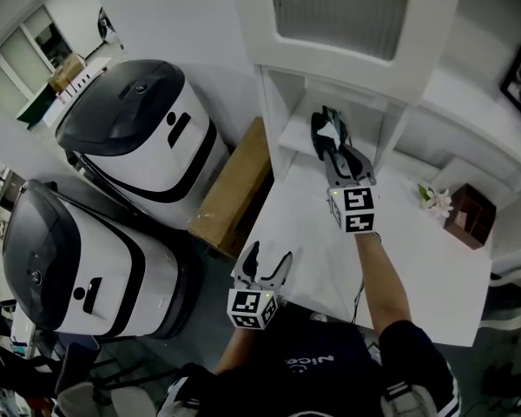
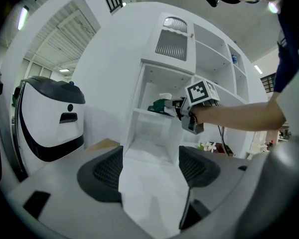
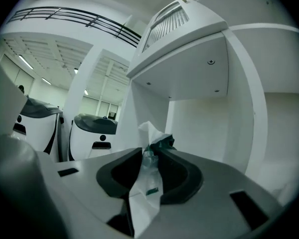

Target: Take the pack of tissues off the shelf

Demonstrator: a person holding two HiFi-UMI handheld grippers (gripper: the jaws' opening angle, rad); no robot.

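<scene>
Head view: white bench at lower centre, white shelf unit at top. Right gripper reaches into open niche, pack of tissues at its tips. Left gripper by bench's near edge. Two white-and-black machines at left, cardboard box beside bench.

Left gripper view: jaws spread, nothing between them. Pack at centre frame, level with shelf board.

Right gripper view: jaws pinching white-green pack, white niche walls behind.
</scene>
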